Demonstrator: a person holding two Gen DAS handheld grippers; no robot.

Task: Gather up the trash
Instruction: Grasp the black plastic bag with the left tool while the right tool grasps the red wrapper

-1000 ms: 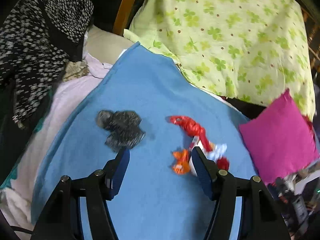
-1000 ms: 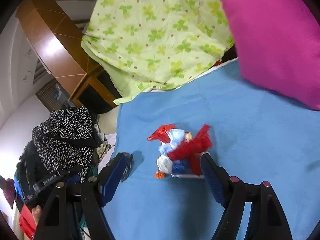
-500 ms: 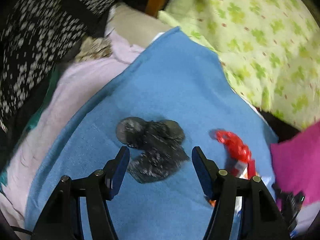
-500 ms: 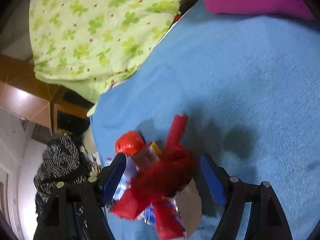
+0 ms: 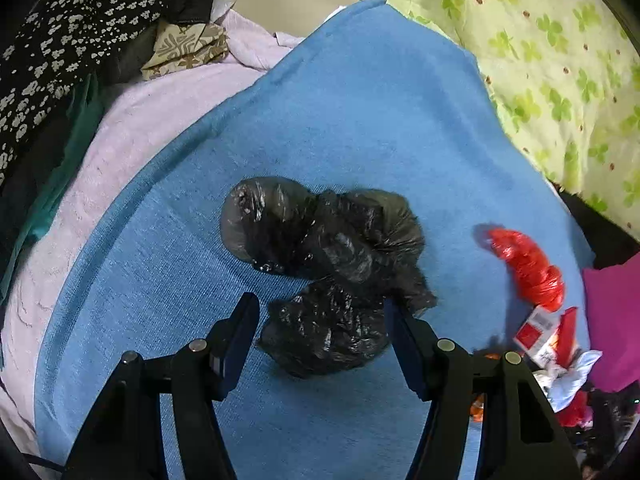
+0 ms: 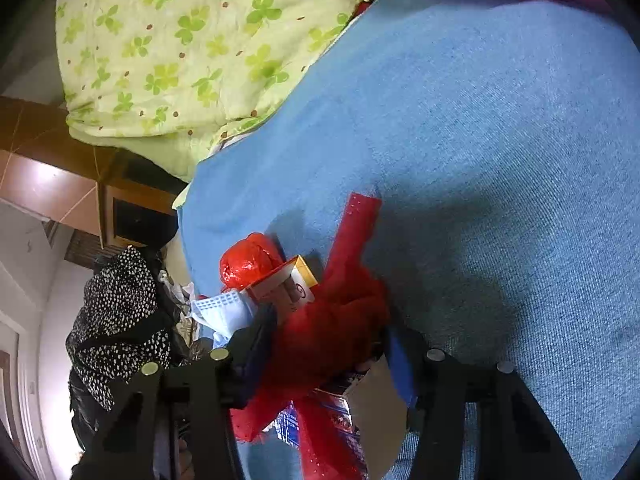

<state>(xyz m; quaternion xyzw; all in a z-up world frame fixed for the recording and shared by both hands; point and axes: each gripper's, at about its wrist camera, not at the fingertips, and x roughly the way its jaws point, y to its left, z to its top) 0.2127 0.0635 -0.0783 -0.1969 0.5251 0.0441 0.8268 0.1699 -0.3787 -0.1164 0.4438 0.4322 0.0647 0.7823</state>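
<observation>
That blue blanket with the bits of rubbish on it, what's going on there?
A person is collecting trash off the blue blanket with a handheld gripper in each hand. The right gripper has just been closing its jaws around a red wrapper bundle. The left gripper is open, straddling a crumpled black plastic bag without squeezing it yet. A green clover quilt lies beside the blanket.

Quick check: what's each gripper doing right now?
Left gripper: open, straddling the crumpled black plastic bag.
Right gripper: jaws just closed on the red wrapper bundle.
</observation>
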